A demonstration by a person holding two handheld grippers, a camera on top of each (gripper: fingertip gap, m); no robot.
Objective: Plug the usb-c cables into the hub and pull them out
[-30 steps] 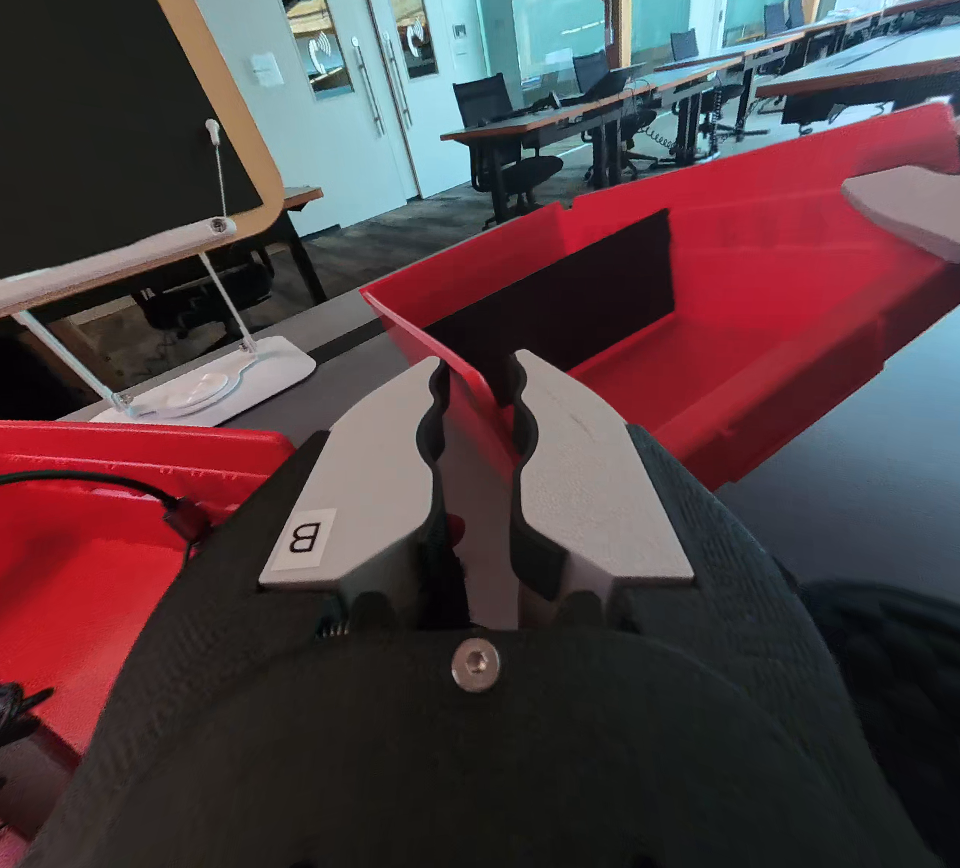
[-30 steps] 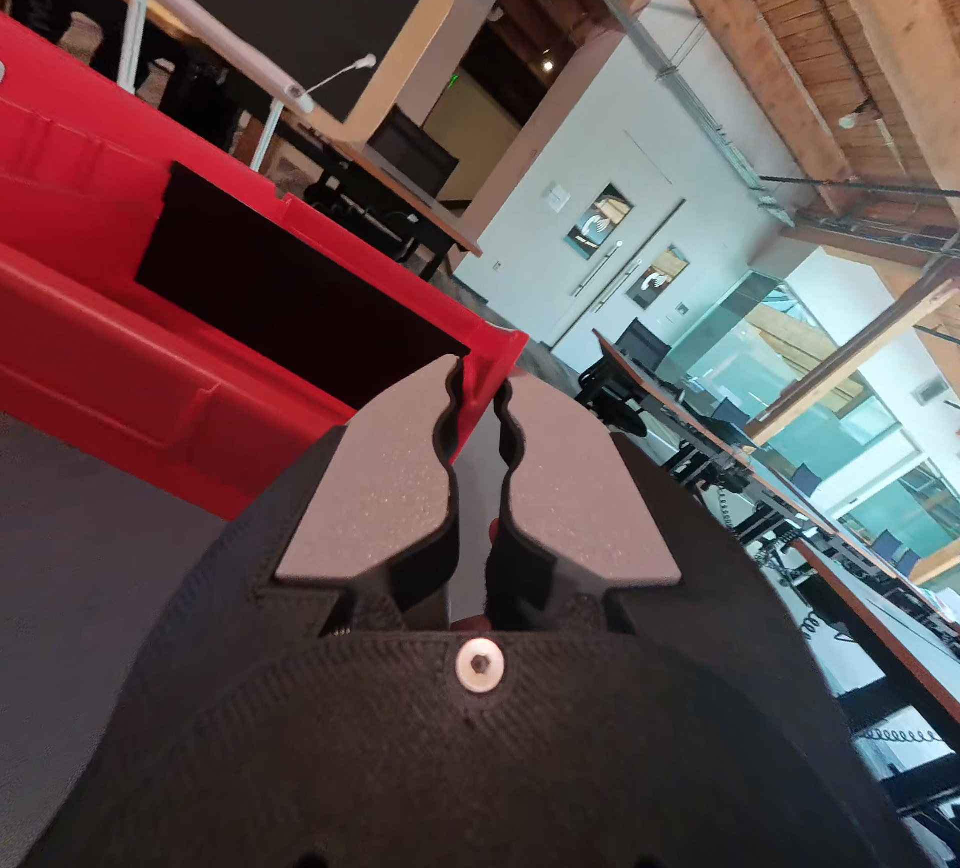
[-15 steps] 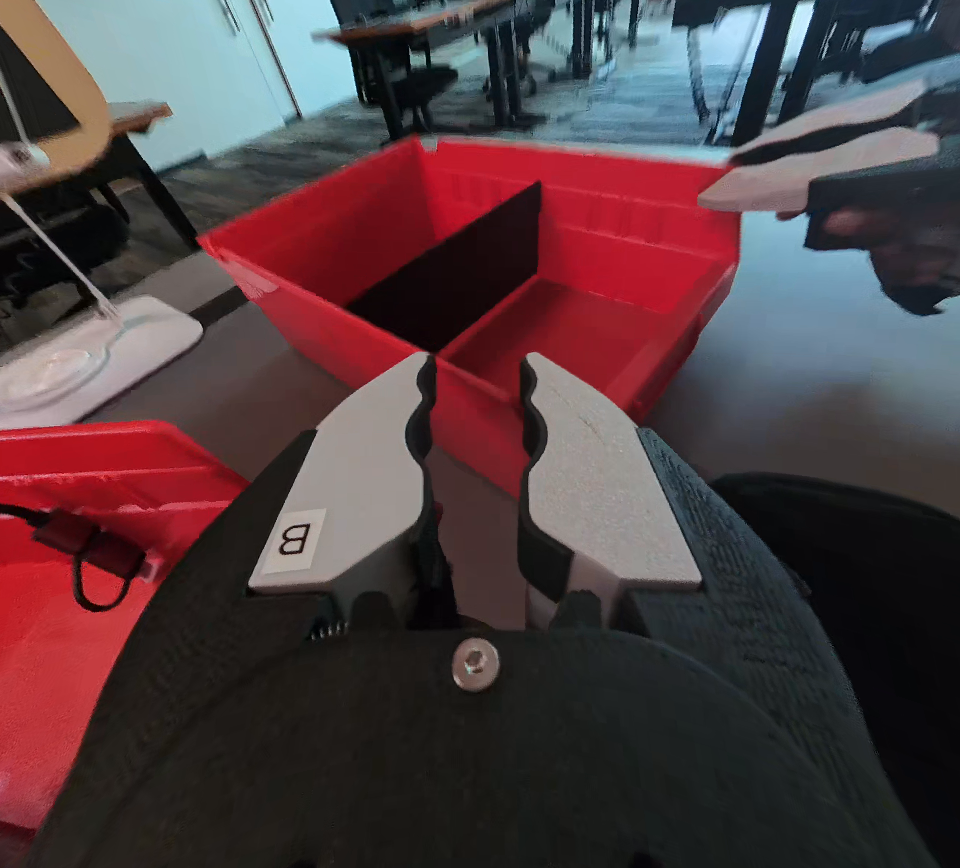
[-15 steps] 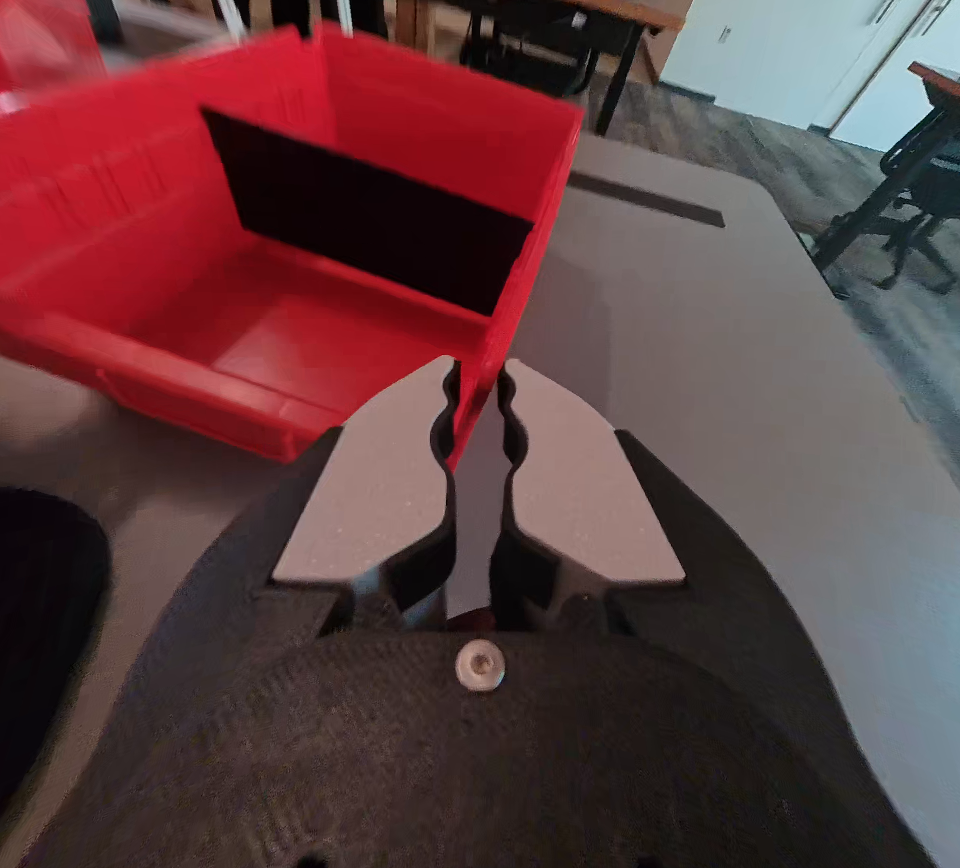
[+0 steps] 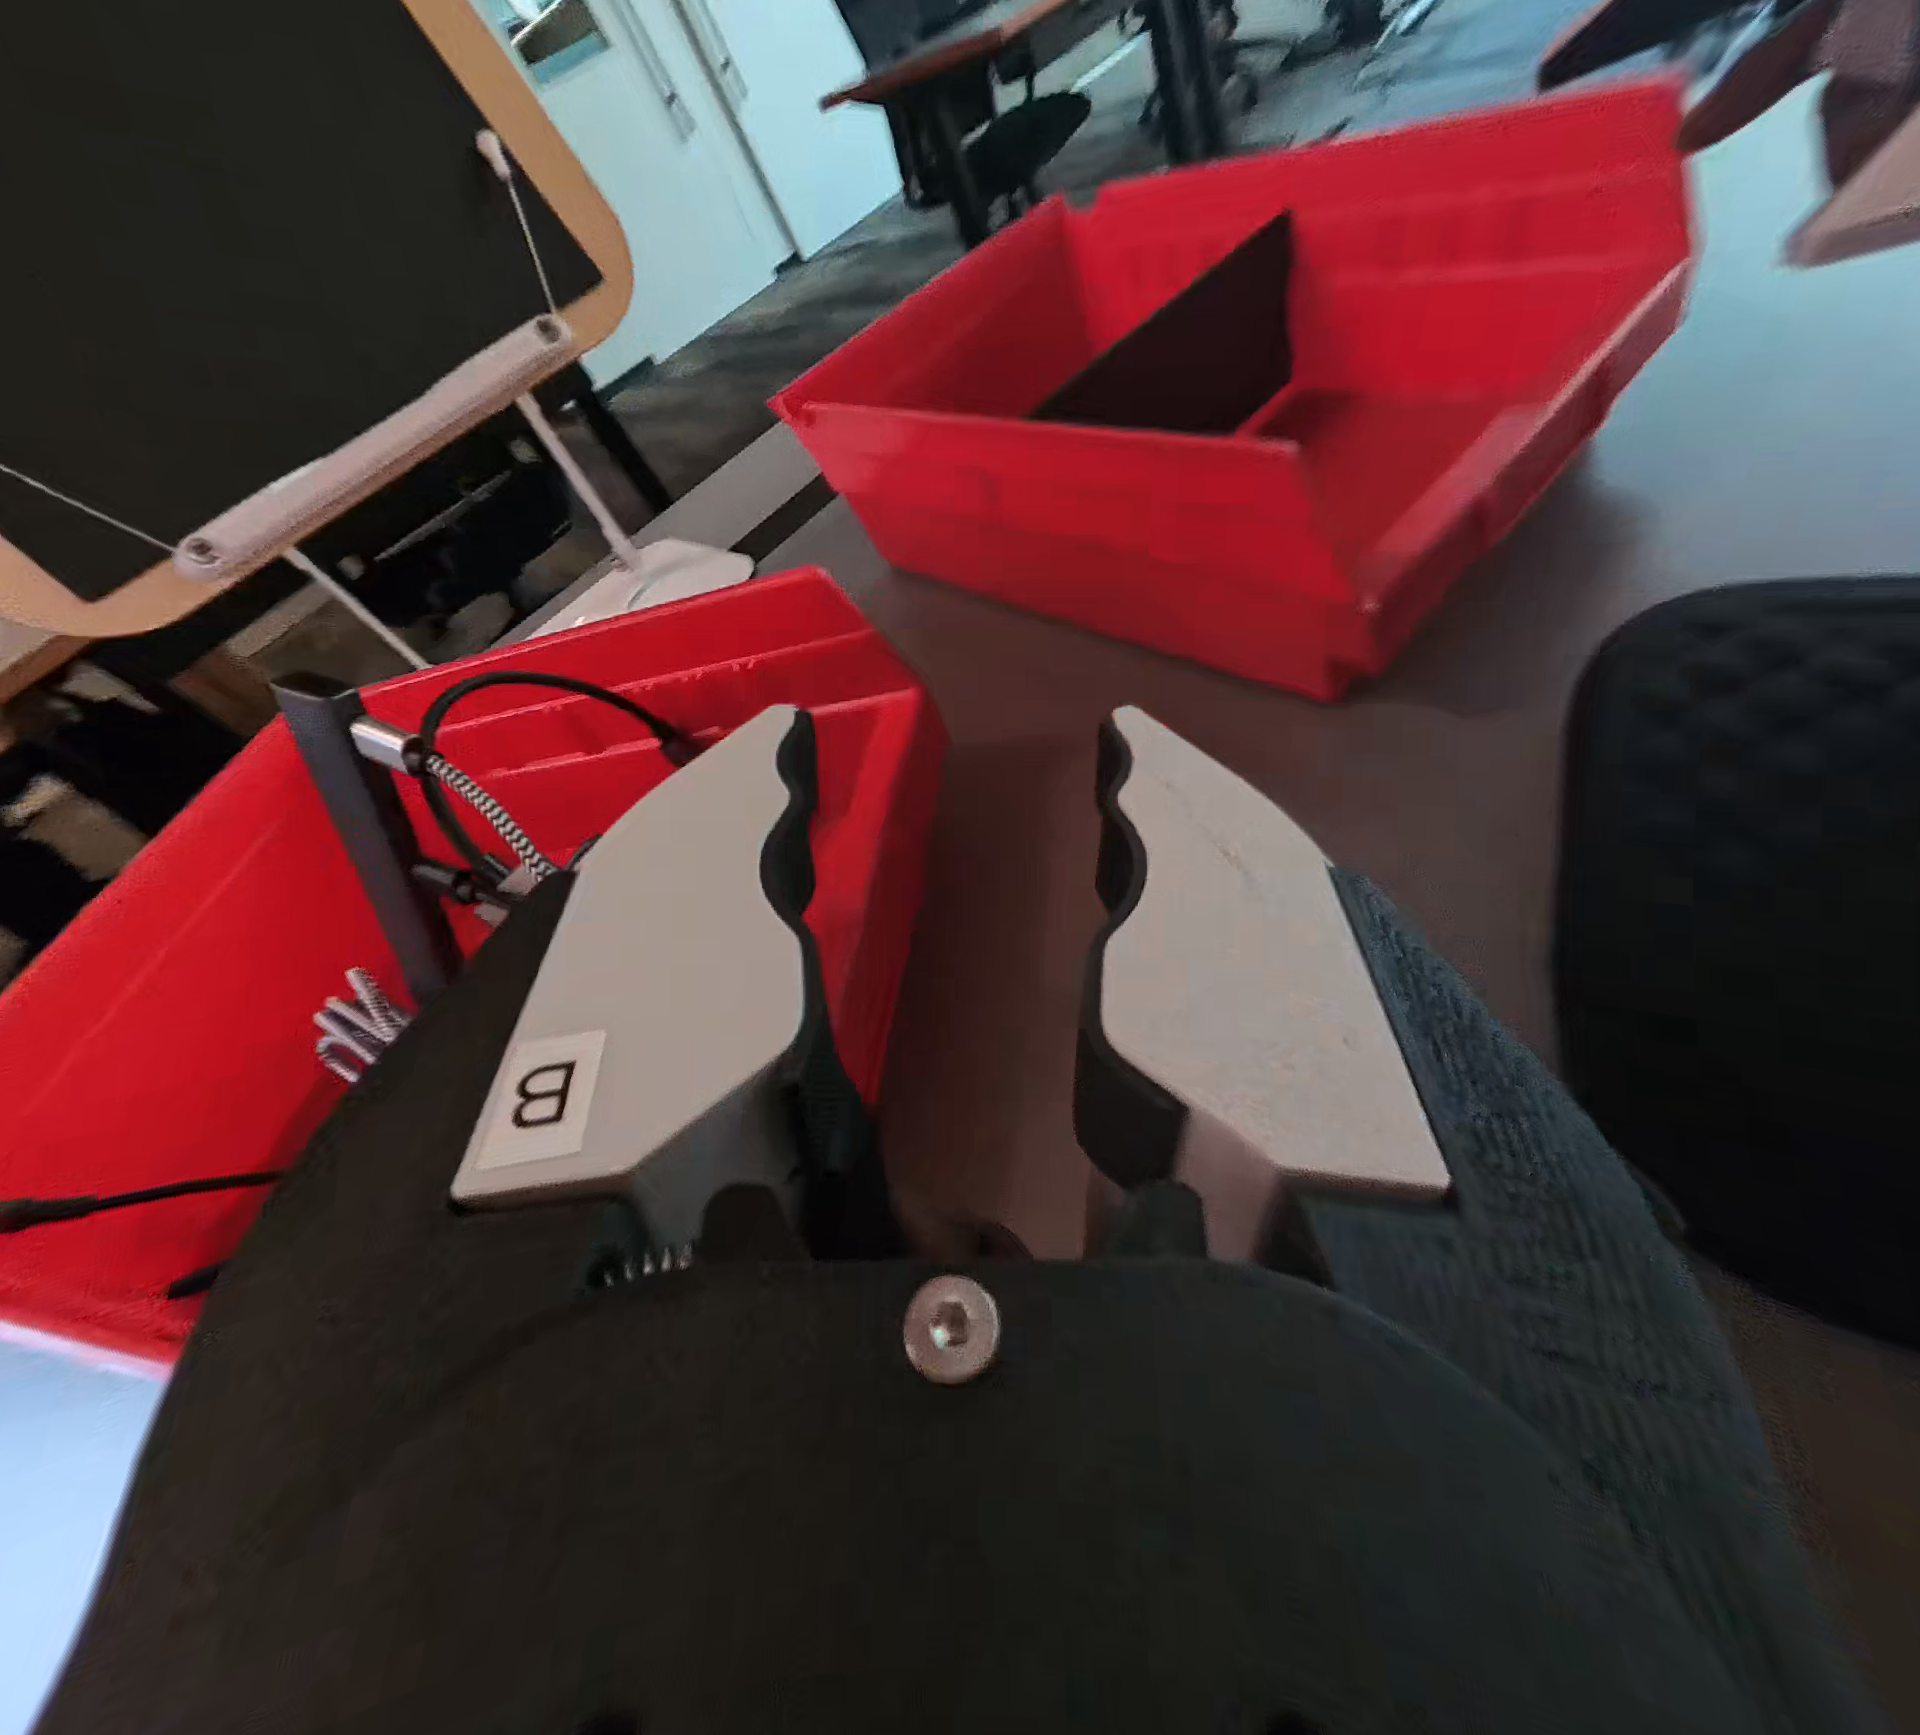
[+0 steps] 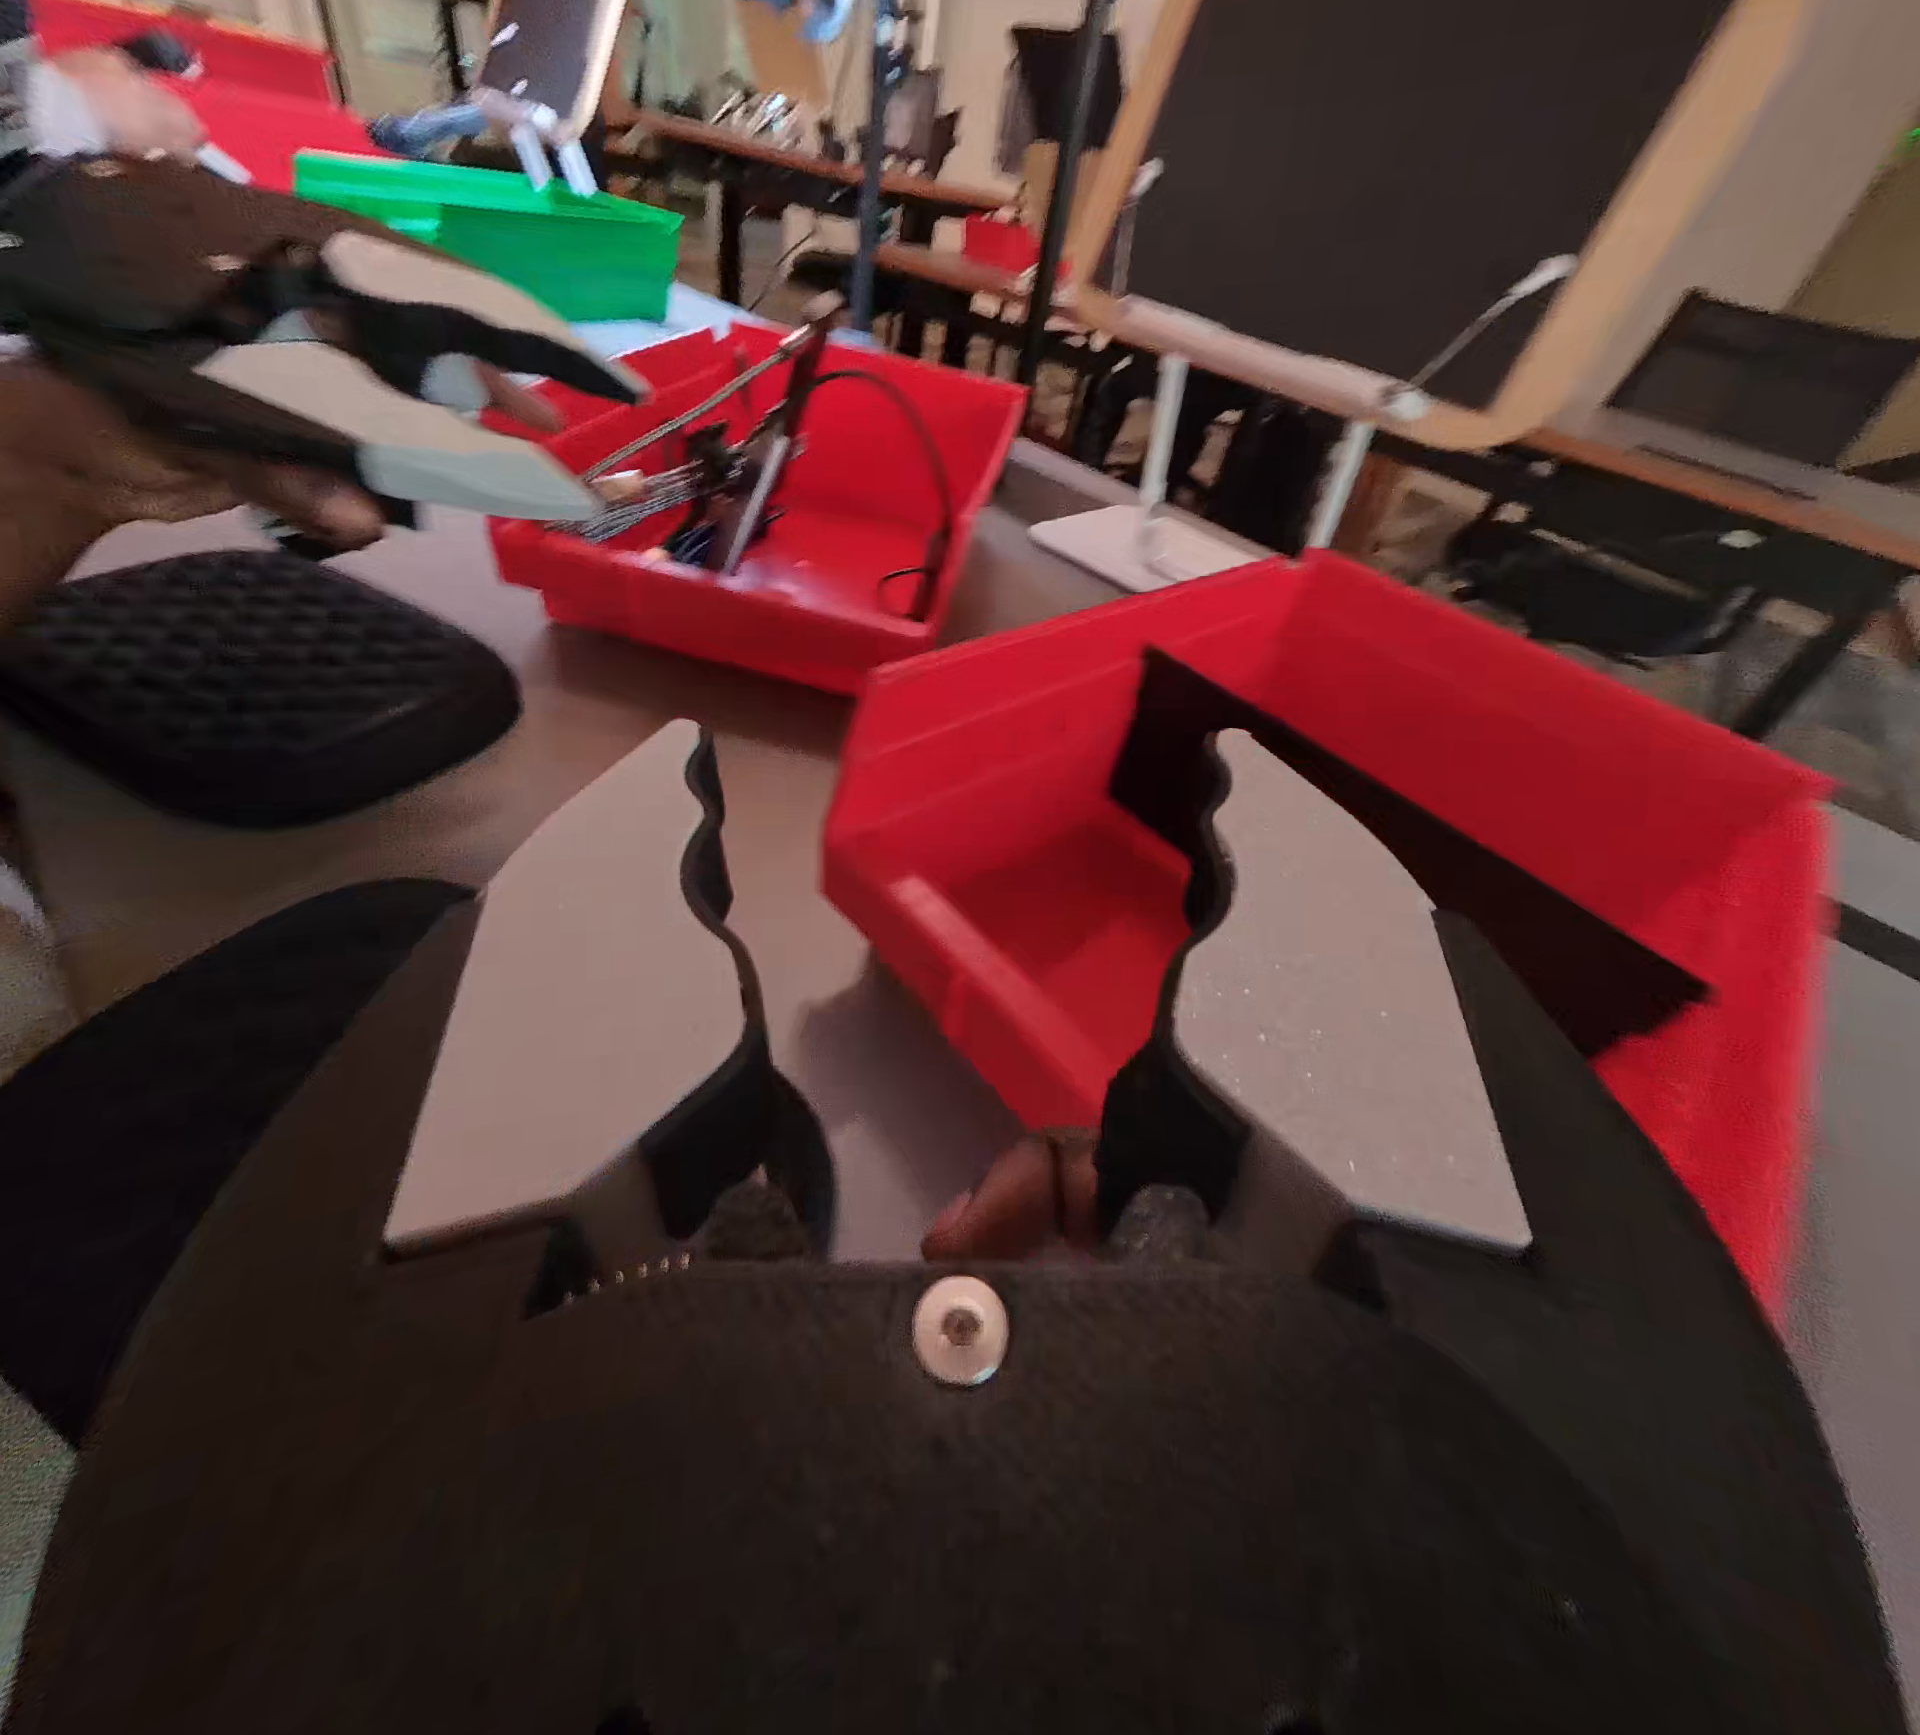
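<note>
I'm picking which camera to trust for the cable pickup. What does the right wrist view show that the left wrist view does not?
Only the right wrist view shows the left gripper from outside, open and hovering at the cable bin's near corner, plus a green bin behind.

Only the left wrist view shows a braided cable up close beside the dark upright hub, with the right gripper only a blur at the frame edge.

Both show the cable bin, the divided red bin with its black divider, the black pad, and open jaws.
</note>
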